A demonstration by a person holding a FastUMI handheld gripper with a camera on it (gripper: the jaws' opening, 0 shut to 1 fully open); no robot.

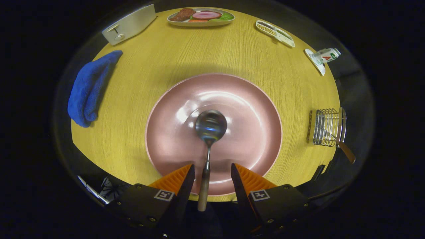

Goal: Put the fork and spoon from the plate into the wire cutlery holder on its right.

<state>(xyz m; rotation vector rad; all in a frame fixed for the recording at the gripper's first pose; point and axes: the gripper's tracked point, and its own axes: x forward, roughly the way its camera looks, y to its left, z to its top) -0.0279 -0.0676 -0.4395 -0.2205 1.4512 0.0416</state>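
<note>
Spoon lined up between parted fingers, over the pink plate.

The gripper (210, 172) has its jaws apart; the spoon (209, 139) handle runs between them untouched, bowl just ahead on the plate (252, 132). Well off to the right stands the wire cutlery holder (327, 127), one brown handle (345, 150) poking out of it.

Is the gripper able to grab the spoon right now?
Probably yes. The gripper is open, and the spoon's handle lies between its fingers, not touching either, with nothing blocking. The spoon rests on the pink plate, so closing should catch the handle.
</note>
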